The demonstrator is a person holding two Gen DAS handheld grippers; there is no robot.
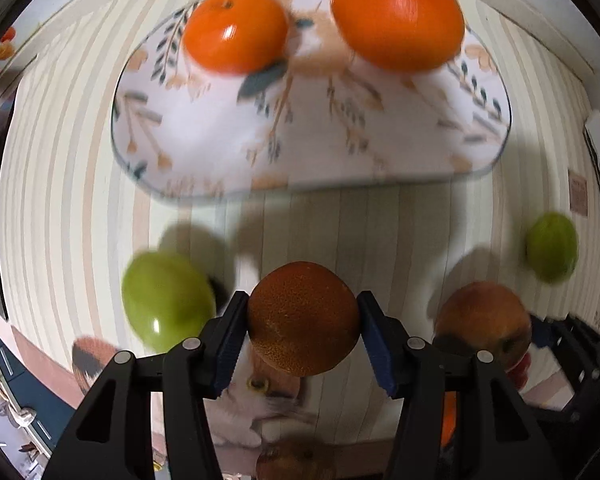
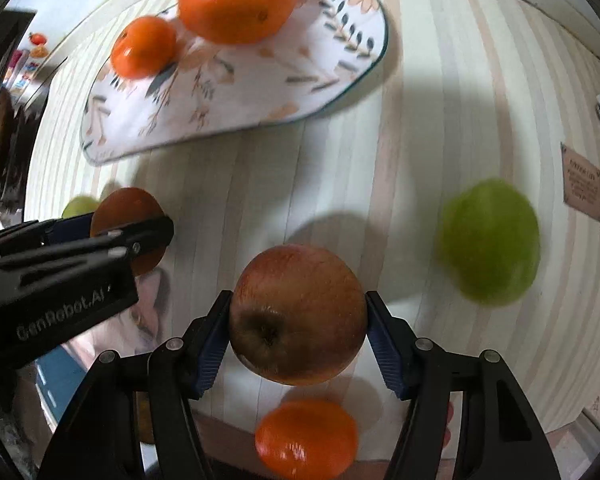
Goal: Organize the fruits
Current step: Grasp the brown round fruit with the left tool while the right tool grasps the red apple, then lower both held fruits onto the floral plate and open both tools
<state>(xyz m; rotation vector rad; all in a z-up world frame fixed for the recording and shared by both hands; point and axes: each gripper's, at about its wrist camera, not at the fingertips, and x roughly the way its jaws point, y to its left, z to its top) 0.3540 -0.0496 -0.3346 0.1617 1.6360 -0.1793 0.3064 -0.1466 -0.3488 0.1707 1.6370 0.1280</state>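
A striped cream-and-beige tablecloth (image 1: 80,160) is seen covering the whole work surface. On it, toward the far side, an oval white placemat printed with orange flowers and dark leaves (image 1: 300,128) is laid flat. Two glossy orange fruits are set on the mat's far part: a larger one (image 1: 396,14) and a smaller one (image 1: 234,30), close together but apart.

On the bare cloth nearer the cameras, a blurred green apple (image 2: 490,242) is seen to the right, and a second shiny green apple (image 1: 166,300) lies just left of the left gripper (image 1: 302,318). Another bright orange fruit (image 2: 306,438) lies at the near edge, below the right gripper (image 2: 298,316).

A red-brown apple with its stem dimple toward the lens (image 2: 298,314) is clamped between the blue pads of the right gripper. A dull, rough-skinned dark orange (image 1: 302,318) is pressed on both sides by the left gripper's blue pads. Both held fruits are off the mat.
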